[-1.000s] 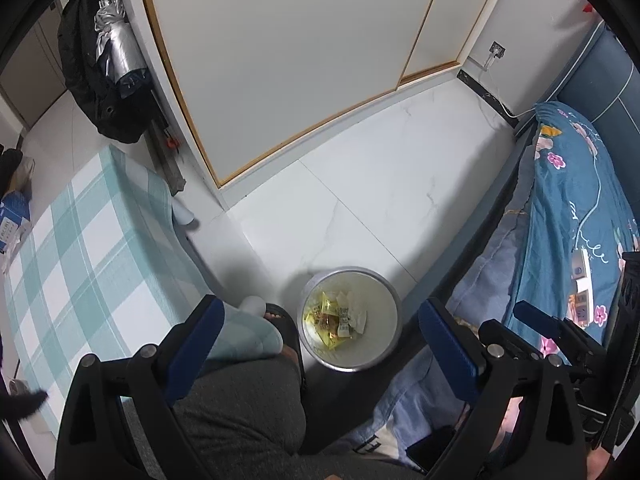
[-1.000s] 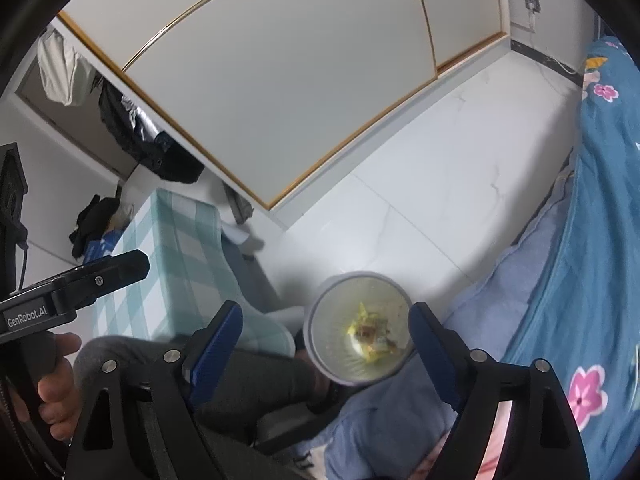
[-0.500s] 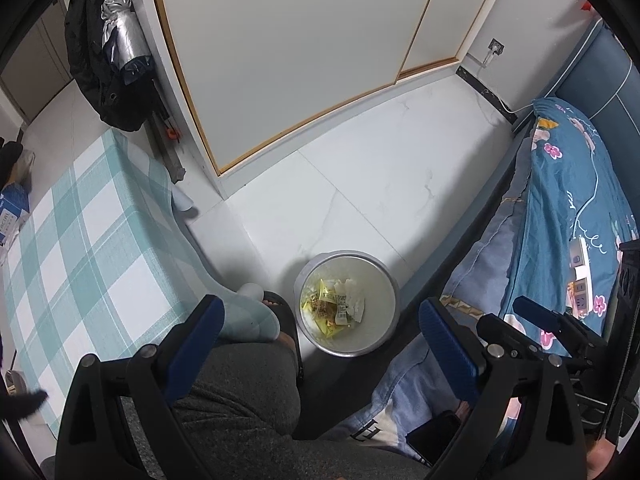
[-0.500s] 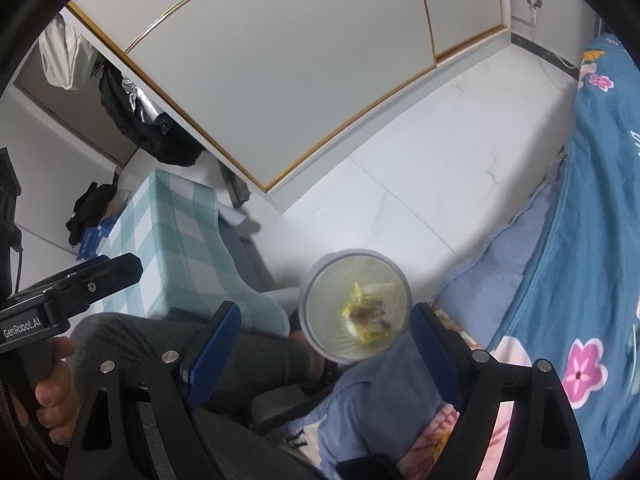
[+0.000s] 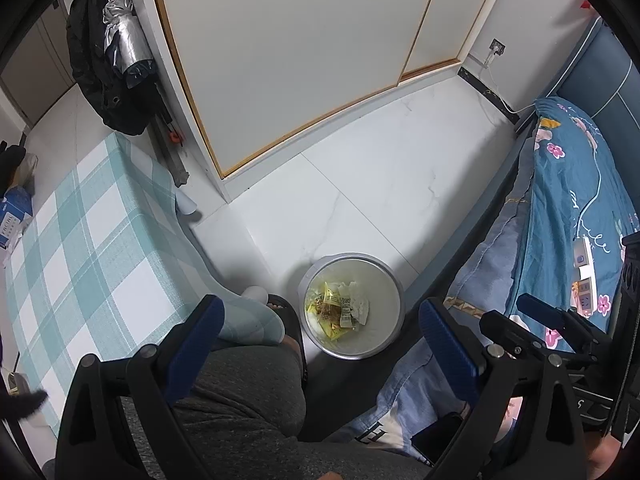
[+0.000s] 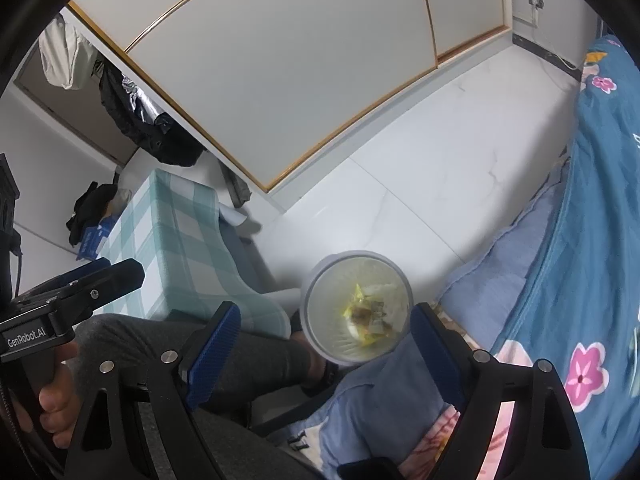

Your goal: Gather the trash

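Step in hand, as judged: between pickups, seeking more trash. Left tool (image 5: 320,322) and right tool (image 6: 326,330): jaws wide, empty. Bin (image 5: 386,342): on floor (image 5: 400,200) beside bed (image 5: 568,208), wrappers (image 5: 334,314) inside. Obstructions: person's leg (image 5: 240,392), checked desk (image 5: 80,240) corner just beside bin.

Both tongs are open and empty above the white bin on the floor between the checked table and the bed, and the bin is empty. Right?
Not quite. The white bin is not empty: yellow wrappers and crumpled paper lie in its bottom, clearest in the left wrist view. The rest holds: left tongs and right tongs are open and empty.
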`<state>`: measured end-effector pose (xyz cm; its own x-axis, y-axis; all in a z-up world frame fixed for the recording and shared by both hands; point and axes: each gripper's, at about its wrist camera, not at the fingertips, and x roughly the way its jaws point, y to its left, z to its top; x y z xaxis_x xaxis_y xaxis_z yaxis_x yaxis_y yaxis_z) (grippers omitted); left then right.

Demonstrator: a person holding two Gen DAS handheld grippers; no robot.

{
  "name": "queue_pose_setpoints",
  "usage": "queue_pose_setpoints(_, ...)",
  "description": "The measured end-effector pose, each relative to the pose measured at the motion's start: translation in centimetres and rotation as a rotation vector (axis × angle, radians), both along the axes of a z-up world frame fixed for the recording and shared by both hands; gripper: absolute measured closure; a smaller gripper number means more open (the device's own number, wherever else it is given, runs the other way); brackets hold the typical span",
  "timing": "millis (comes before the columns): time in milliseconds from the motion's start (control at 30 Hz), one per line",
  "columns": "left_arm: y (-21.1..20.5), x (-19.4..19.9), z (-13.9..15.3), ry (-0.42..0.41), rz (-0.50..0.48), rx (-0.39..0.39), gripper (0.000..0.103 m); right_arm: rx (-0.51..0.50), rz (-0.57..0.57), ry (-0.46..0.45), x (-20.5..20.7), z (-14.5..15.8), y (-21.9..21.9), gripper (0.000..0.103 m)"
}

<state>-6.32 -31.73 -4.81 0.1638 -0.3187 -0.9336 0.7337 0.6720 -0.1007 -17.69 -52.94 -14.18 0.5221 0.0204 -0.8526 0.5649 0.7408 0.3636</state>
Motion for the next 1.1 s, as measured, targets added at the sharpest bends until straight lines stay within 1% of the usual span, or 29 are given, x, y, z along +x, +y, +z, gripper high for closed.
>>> queue_pose_setpoints(700, -0.22, 0.08, -0.1, -0.005, 0.002, 0.0, 0.007, 0.01, -0.018, -0.001, -0.17, -0.46, -0.14, 0.016)
queue_pose_setpoints(867, -0.3, -0.08, -0.41, -0.007, 0.011, 0.02, 0.007, 0.011, -0.019, 0.0, -0.14, -0.46, -0.16, 0.016)
queue_pose_setpoints(1100, -0.18, 0.09, -0.29, -0.009, 0.025, 0.004, 0.007, 0.013, -0.019, -0.002, -0.16, -0.56, -0.04, 0.015)
